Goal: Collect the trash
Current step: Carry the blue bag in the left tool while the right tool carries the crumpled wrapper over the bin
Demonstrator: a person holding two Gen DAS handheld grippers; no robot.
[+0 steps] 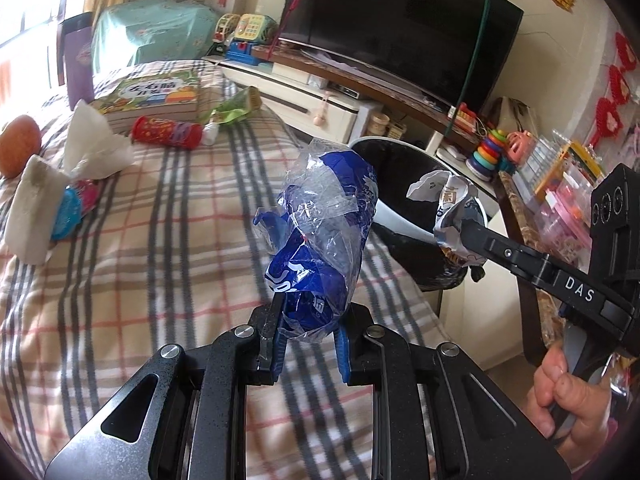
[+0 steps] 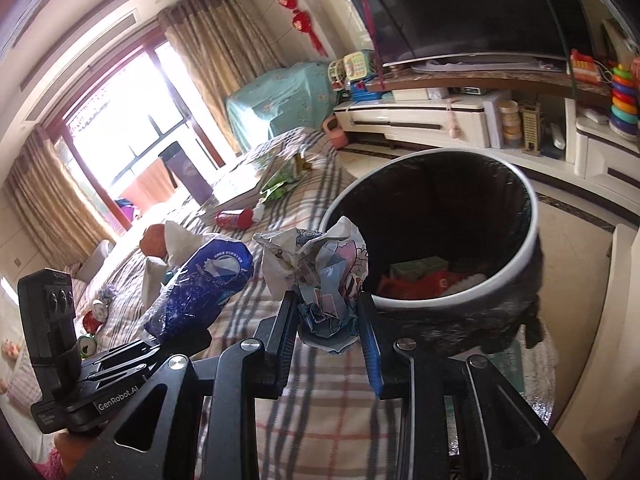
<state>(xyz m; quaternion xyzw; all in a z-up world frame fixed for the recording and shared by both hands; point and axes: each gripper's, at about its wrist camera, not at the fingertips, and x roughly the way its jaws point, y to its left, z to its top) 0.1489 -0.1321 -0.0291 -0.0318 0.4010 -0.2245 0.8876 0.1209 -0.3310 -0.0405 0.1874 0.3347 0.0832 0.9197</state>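
Observation:
My left gripper (image 1: 310,322) is shut on a crumpled blue and clear plastic wrapper (image 1: 320,236), which sticks up above the plaid cloth (image 1: 160,240). My right gripper (image 2: 328,308) is shut on a crumpled ball of printed paper (image 2: 316,268). It holds the ball just in front of the near rim of a round white trash bin (image 2: 432,303) with a black liner. The bin holds red and green rubbish. In the left wrist view the right gripper (image 1: 460,228) holds the paper ball (image 1: 444,200) over the bin's rim (image 1: 394,220). The blue wrapper (image 2: 204,280) is left of the ball.
On the plaid cloth lie a stack of books (image 1: 156,96), a red tube (image 1: 168,132), a green wrapper (image 1: 236,108), white tissues (image 1: 96,144) and an orange (image 1: 18,144). Behind the bin stand a TV (image 1: 400,24), a low cabinet and toys. A hand (image 1: 568,392) grips the right handle.

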